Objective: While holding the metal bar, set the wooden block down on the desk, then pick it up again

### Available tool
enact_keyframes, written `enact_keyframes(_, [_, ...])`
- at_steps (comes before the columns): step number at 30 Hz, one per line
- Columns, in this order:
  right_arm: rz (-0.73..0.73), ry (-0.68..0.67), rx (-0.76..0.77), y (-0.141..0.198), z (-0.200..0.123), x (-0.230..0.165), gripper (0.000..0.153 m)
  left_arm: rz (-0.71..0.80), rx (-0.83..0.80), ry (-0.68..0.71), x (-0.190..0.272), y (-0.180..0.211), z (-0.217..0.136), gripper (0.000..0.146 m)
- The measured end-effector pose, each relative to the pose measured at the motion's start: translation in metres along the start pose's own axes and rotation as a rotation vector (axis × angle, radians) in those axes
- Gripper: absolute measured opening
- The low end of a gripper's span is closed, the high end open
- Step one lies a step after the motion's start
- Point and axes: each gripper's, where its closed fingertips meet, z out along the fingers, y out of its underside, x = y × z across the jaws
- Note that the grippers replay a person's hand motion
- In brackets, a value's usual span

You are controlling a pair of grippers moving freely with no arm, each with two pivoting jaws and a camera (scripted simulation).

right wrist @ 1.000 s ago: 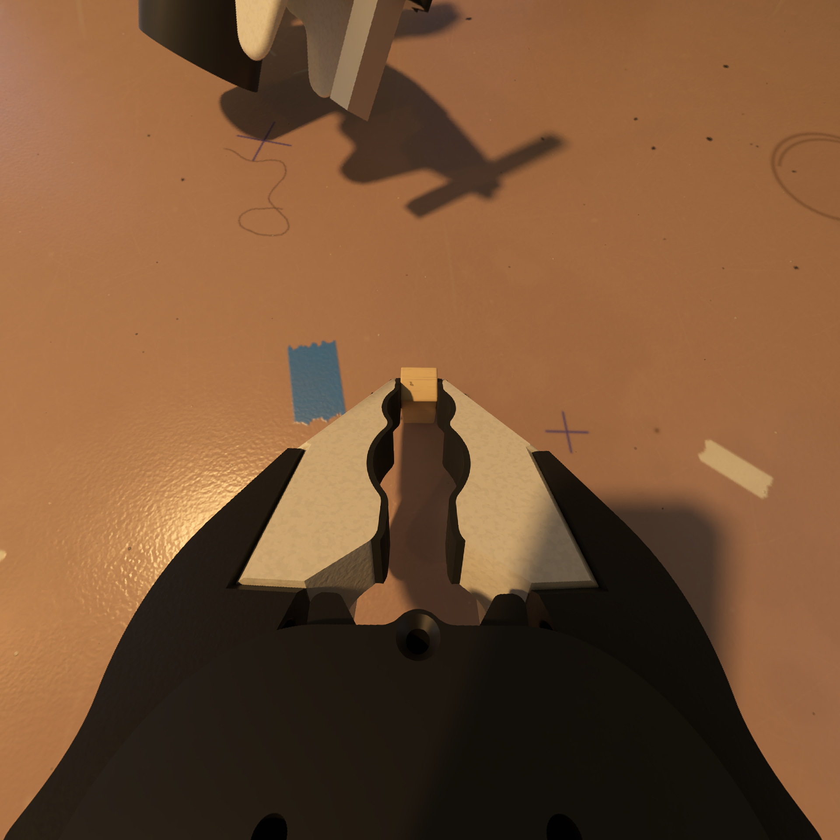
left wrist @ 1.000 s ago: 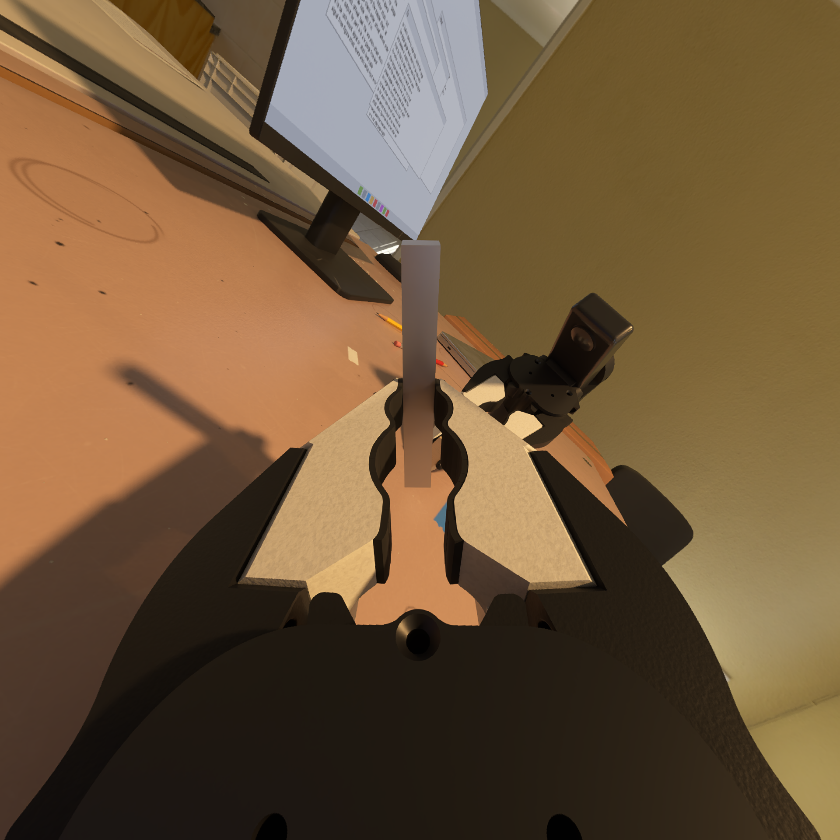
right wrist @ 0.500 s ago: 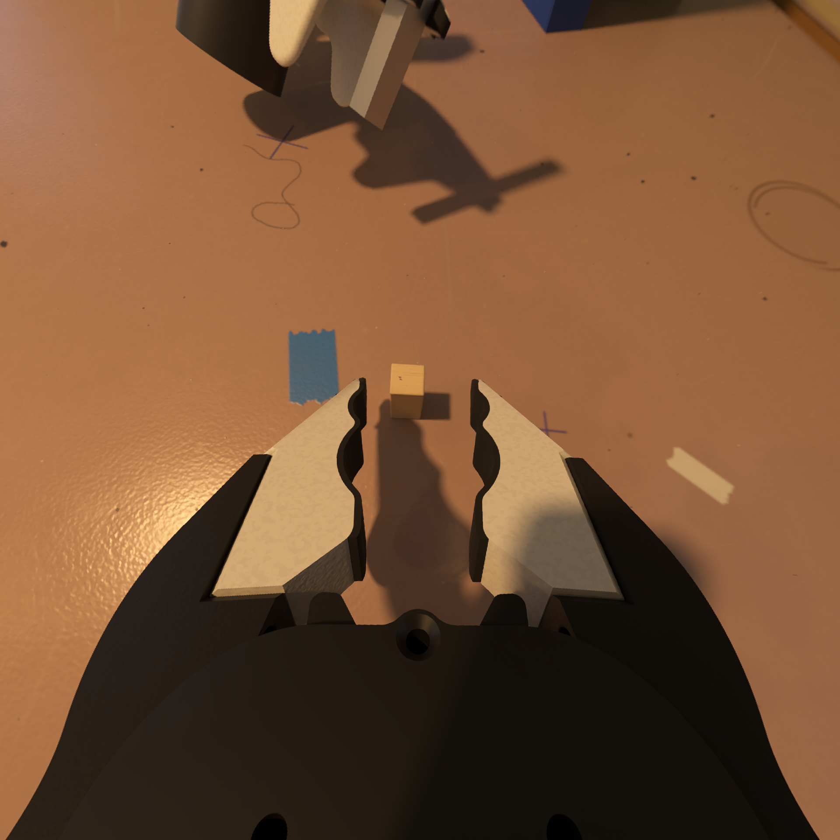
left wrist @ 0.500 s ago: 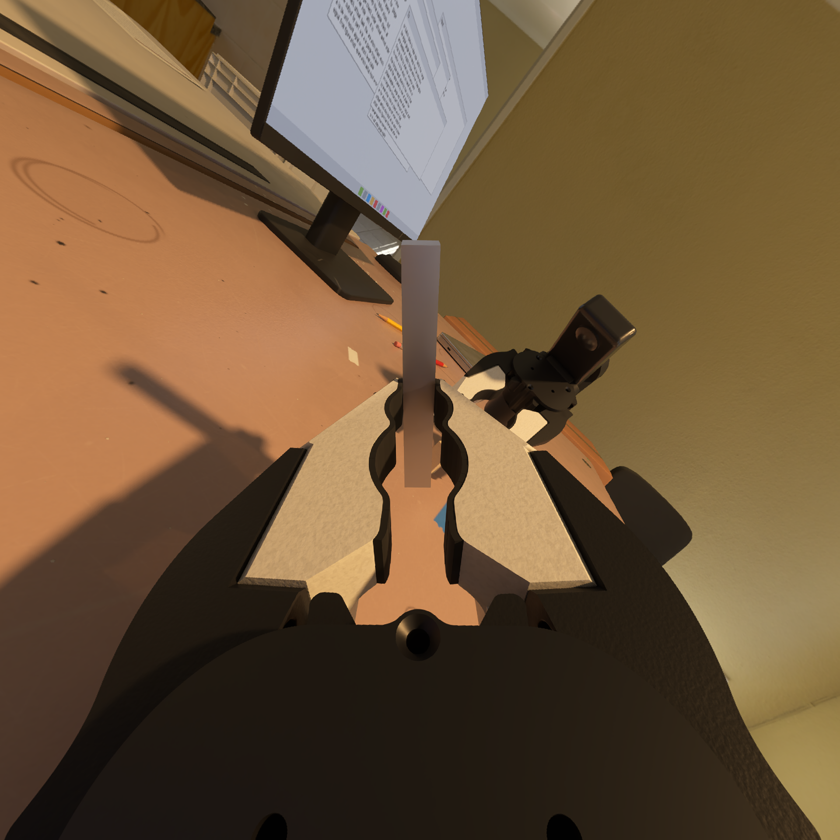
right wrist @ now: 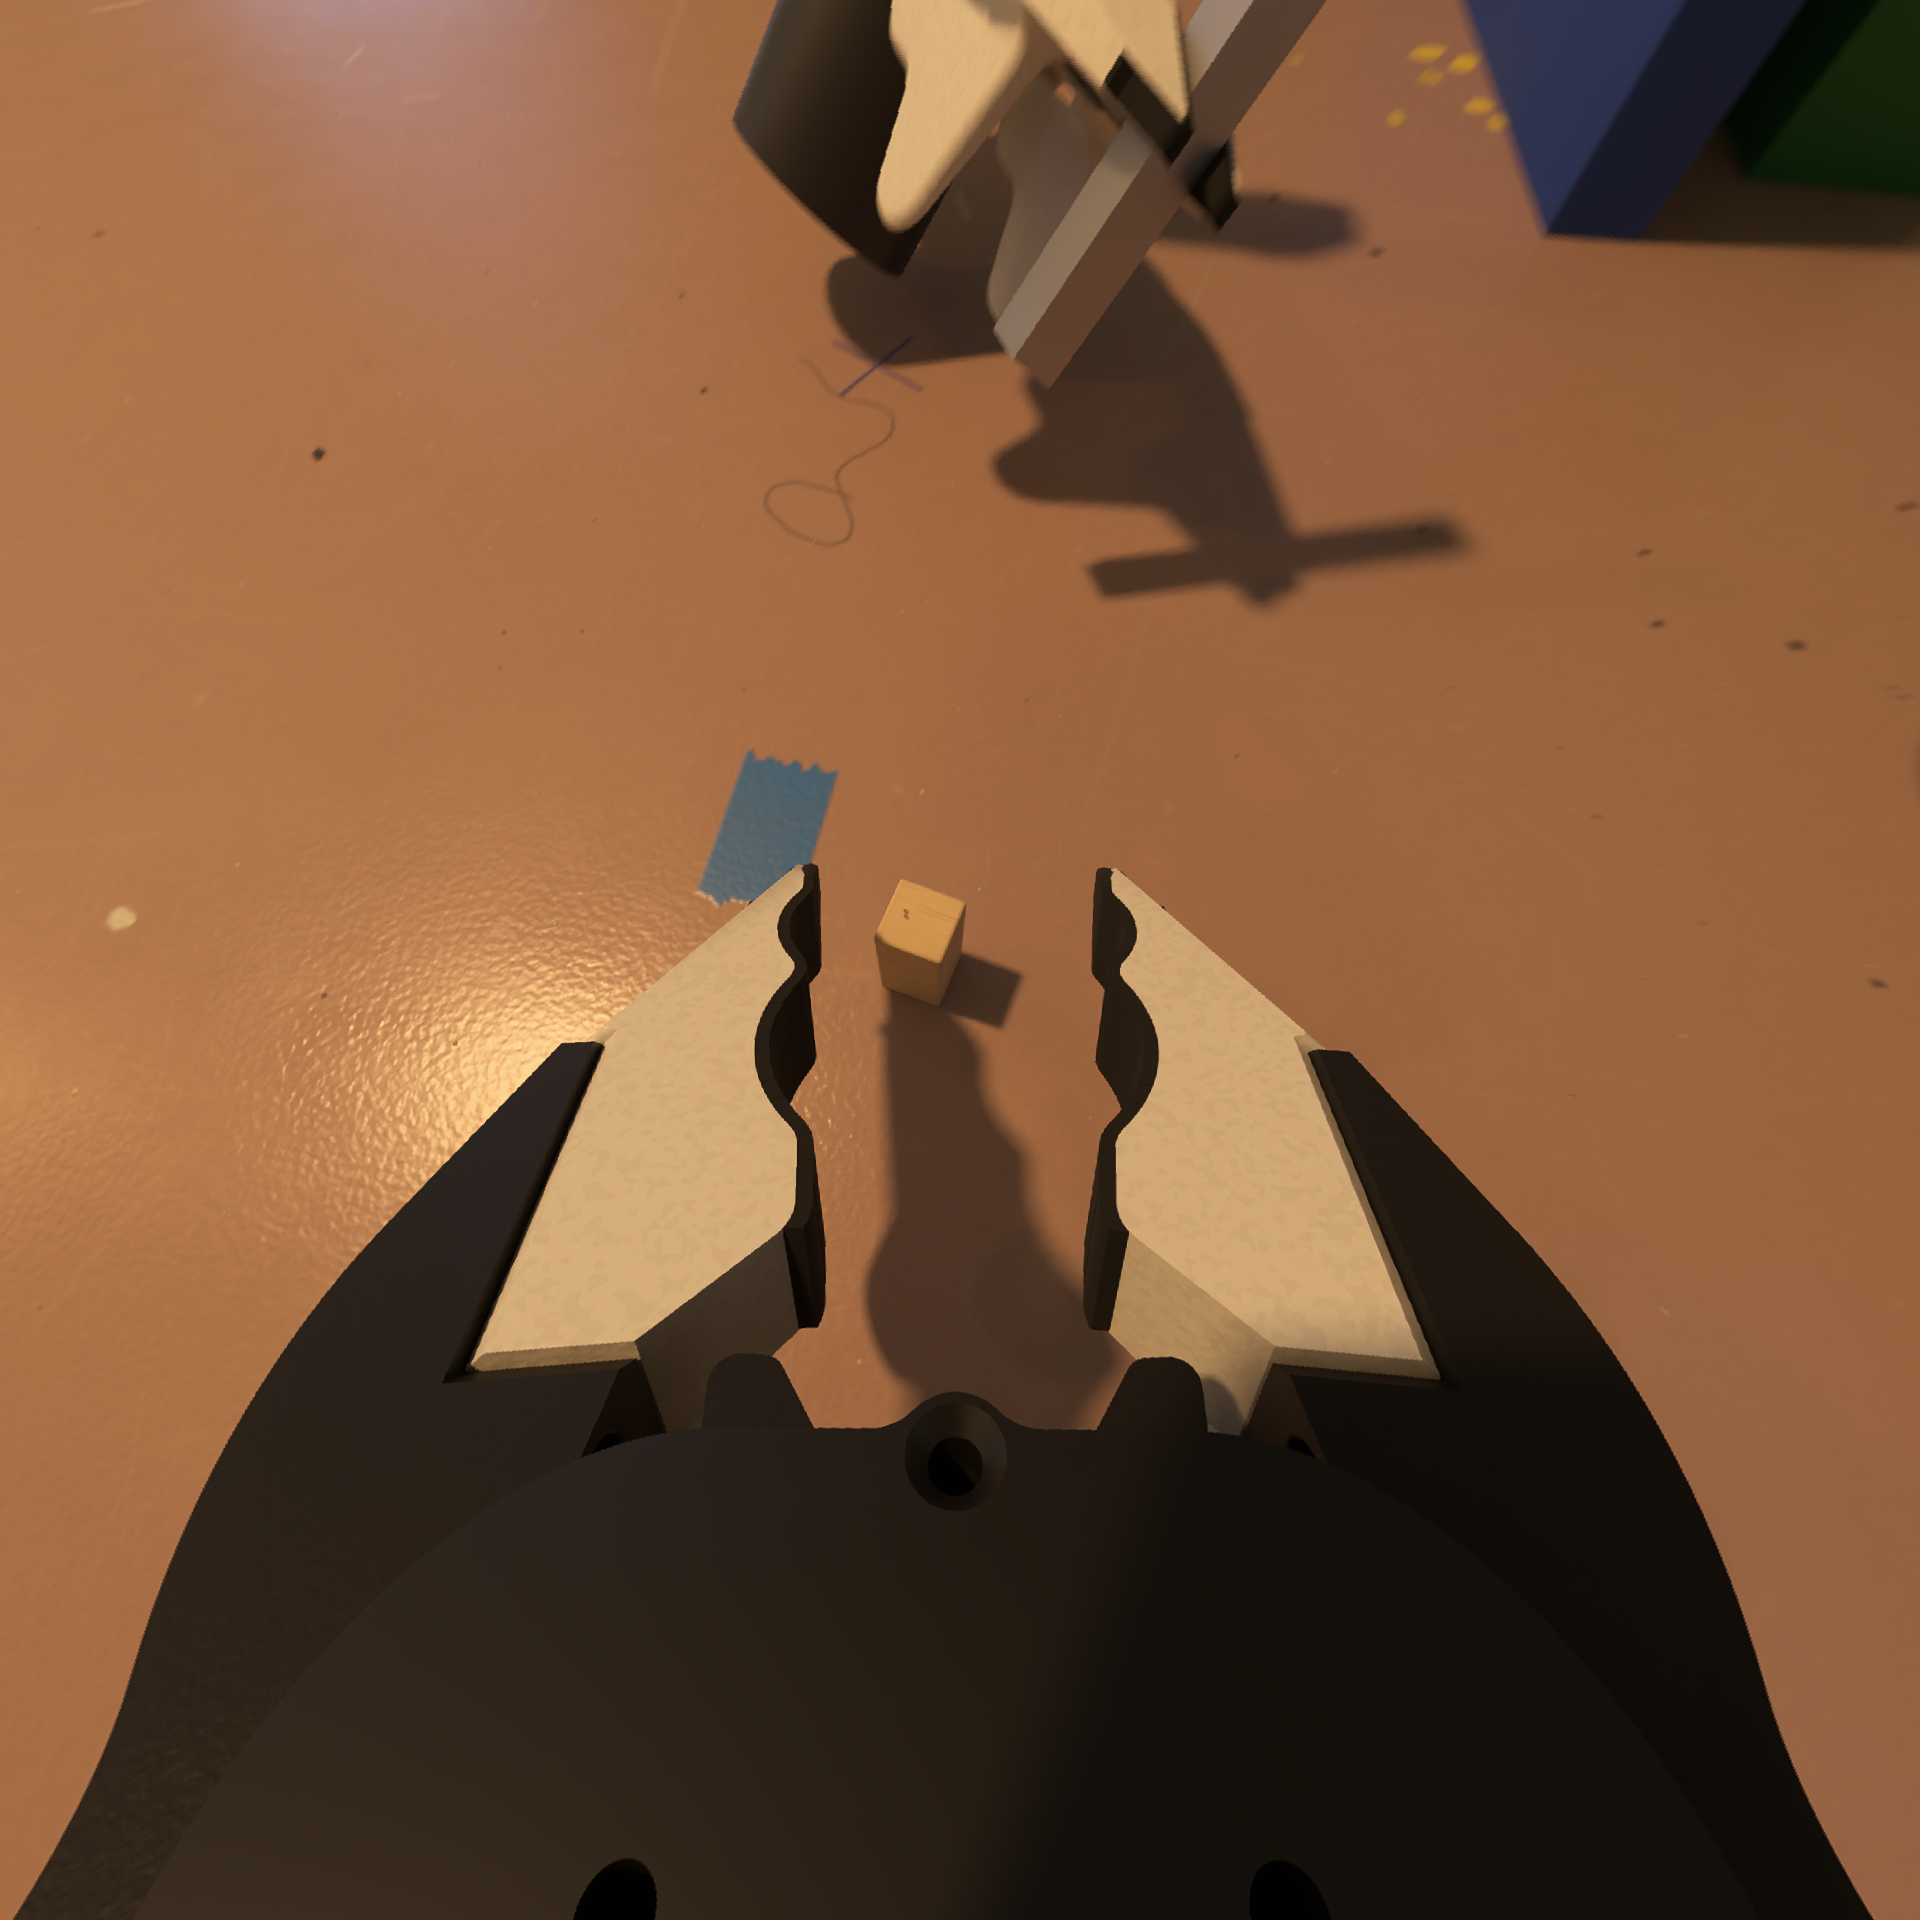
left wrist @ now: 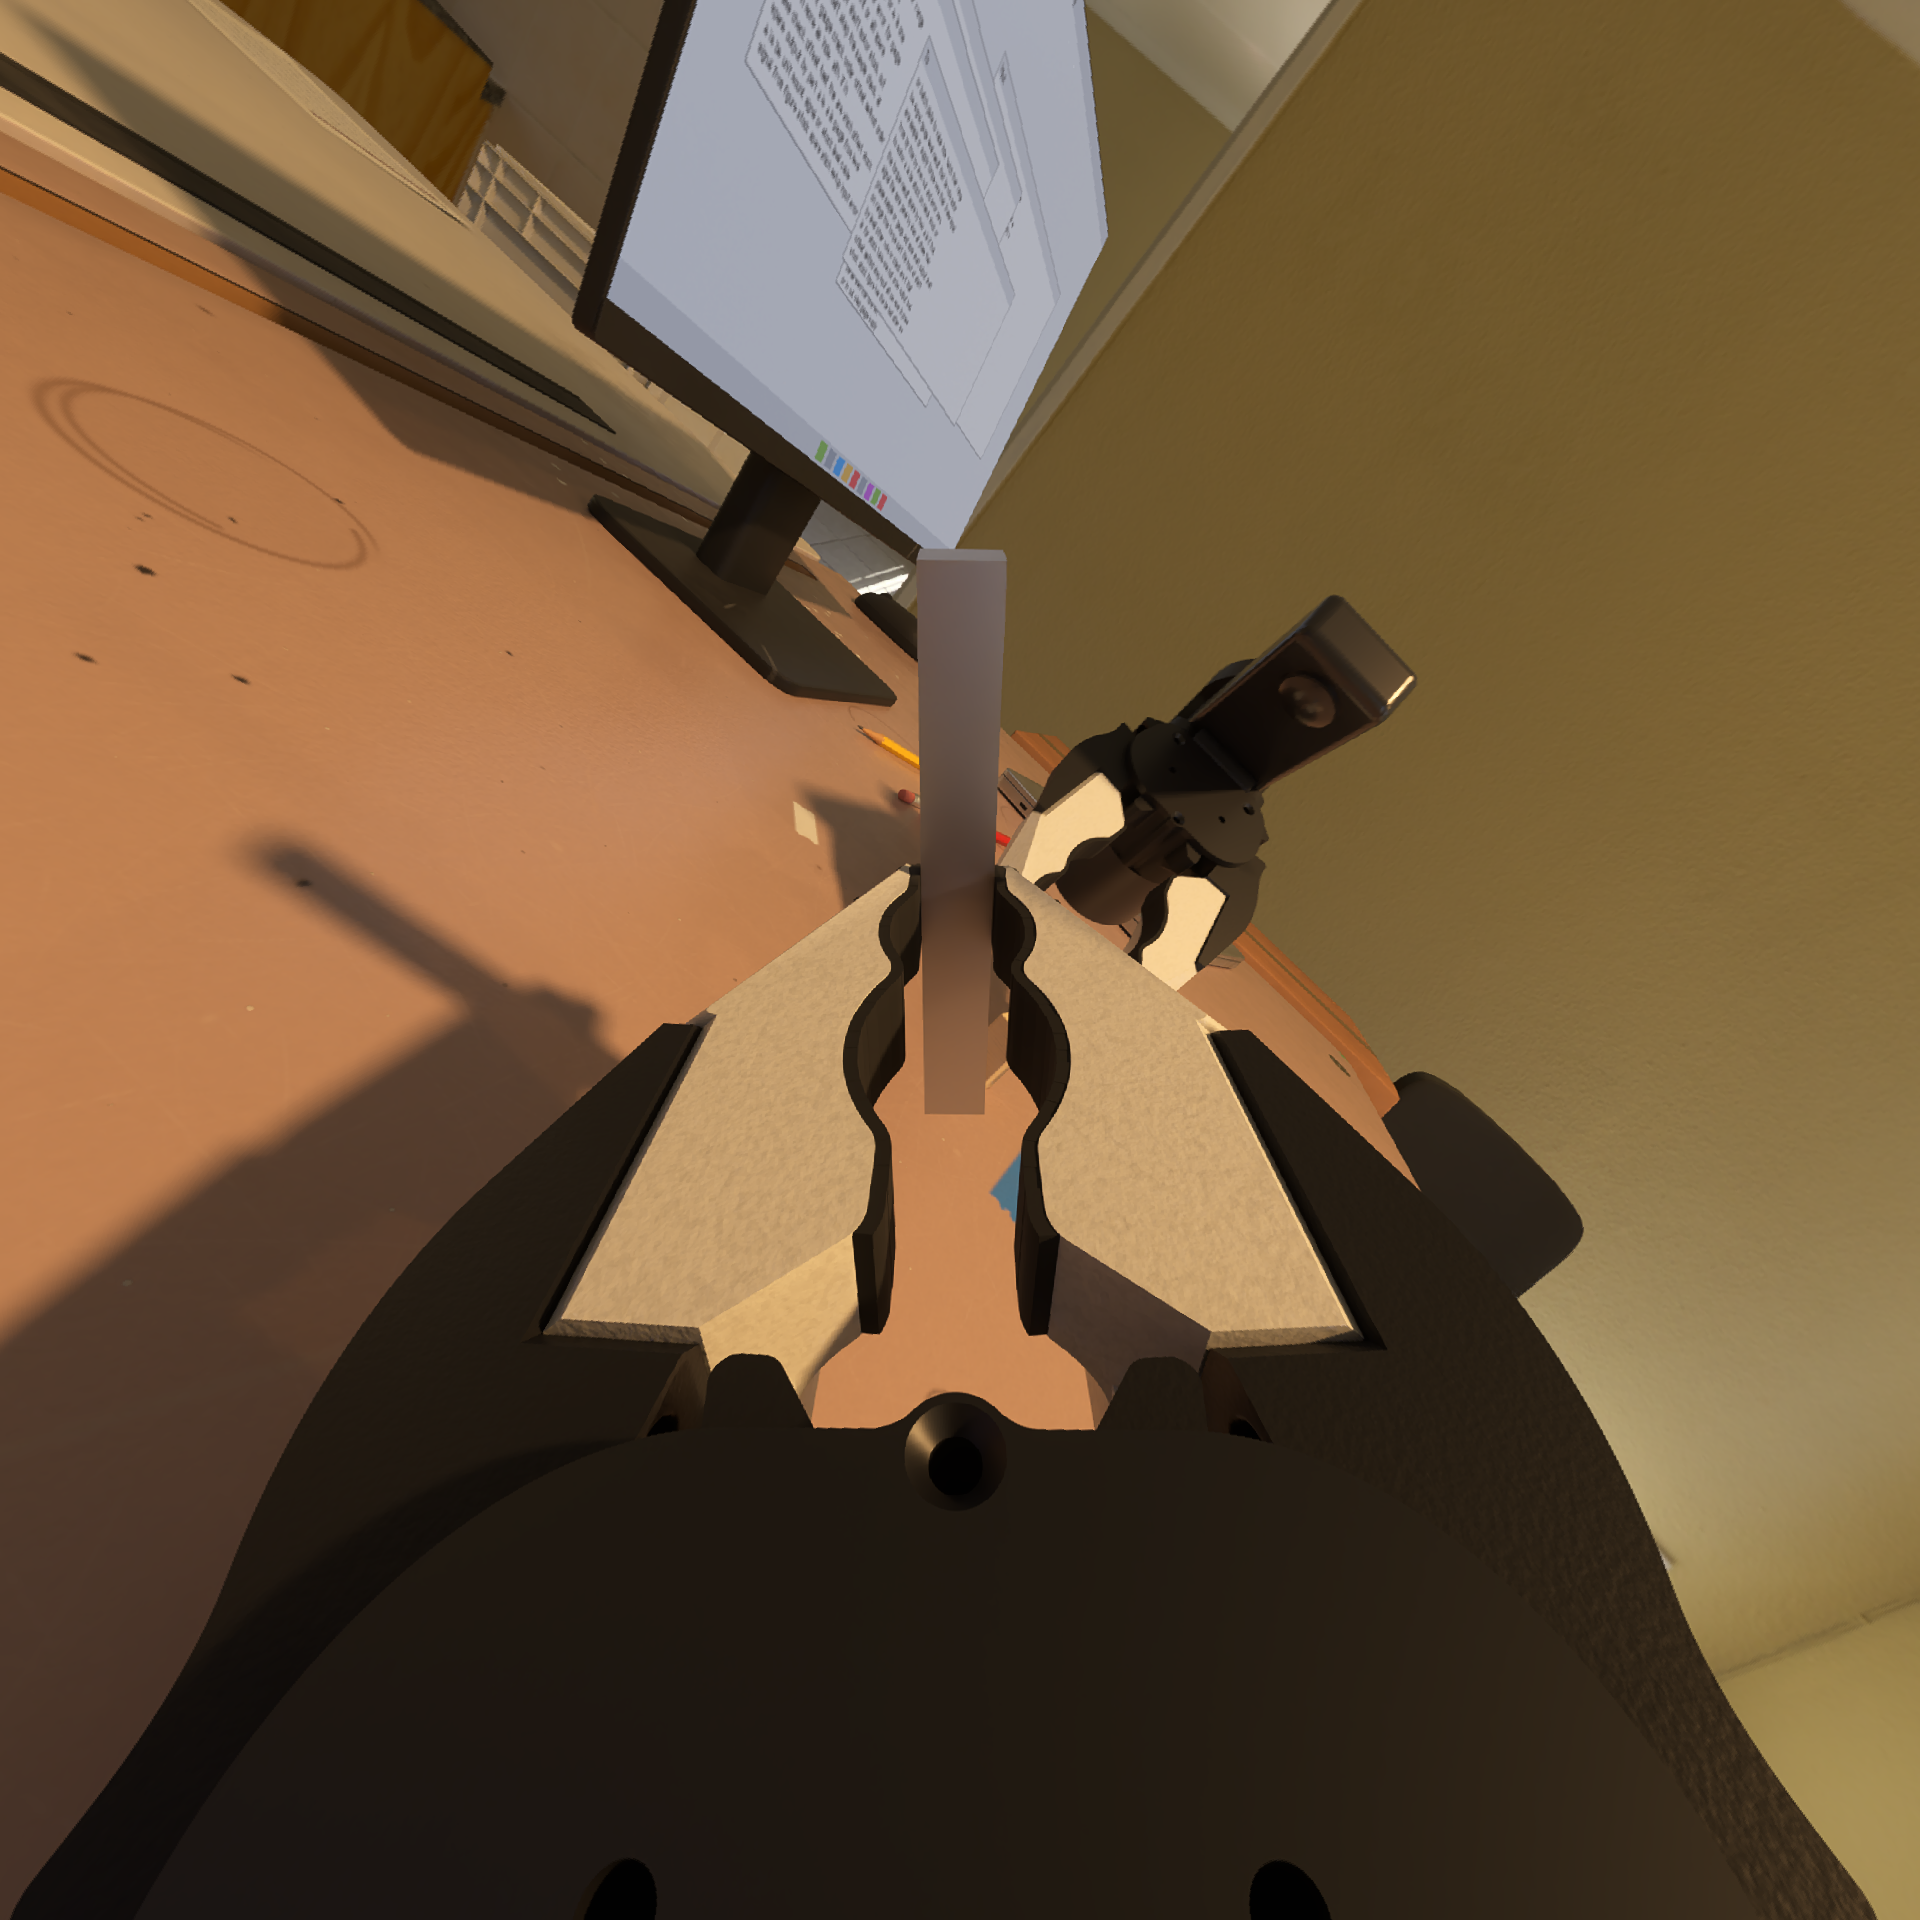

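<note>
My left gripper (left wrist: 956,883) is shut on the grey metal bar (left wrist: 961,727), which sticks out forward past the fingertips, above the brown desk (left wrist: 364,779). My right gripper (right wrist: 954,883) is open and empty, raised above the desk (right wrist: 416,623). The small wooden block (right wrist: 920,940) sits on the desk below and between its fingertips, nearer the left finger, touching neither. The right gripper also shows in the left wrist view (left wrist: 1164,873), open. The left gripper with the bar (right wrist: 1101,229) shows at the top of the right wrist view.
A monitor (left wrist: 862,229) on a black stand (left wrist: 748,613) stands at the desk's back. Pencils (left wrist: 888,746) lie near it. A strip of blue tape (right wrist: 769,826) lies left of the block. A blue box (right wrist: 1642,104) stands at the far right.
My right gripper opened, let go of the wooden block on the desk, and rose and drew back from it. The left gripper kept still with the bar.
</note>
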Motion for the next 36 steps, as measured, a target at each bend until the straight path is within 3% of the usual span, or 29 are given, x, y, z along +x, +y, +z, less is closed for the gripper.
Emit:
enact_keyframes(6, [0.012, -0.045, -0.059, 0.014, 0.011, -0.003, 0.051, -0.009, 0.003, 0.000, -0.001, -0.001, 0.000, 0.012])
enact_keyframes(17, [0.010, -0.056, -0.065, 0.017, 0.016, -0.004, 0.027, -0.005, 0.004, 0.002, -0.001, -0.001, 0.000, 0.012])
enact_keyframes(26, [-0.006, 0.025, -0.035, 0.010, 0.008, 0.004, 0.020, -0.008, 0.001, -0.002, -0.001, -0.001, 0.000, 0.012])
enact_keyframes(32, [0.206, 0.257, 0.107, -0.005, -0.026, 0.032, 0.020, -0.007, 0.003, -0.008, -0.002, -0.001, 0.000, 0.012])
enact_keyframes(36, [0.329, 0.245, 0.176, -0.005, -0.023, 0.016, 0.020, -0.012, 0.010, -0.012, -0.003, -0.002, 0.000, 0.012])
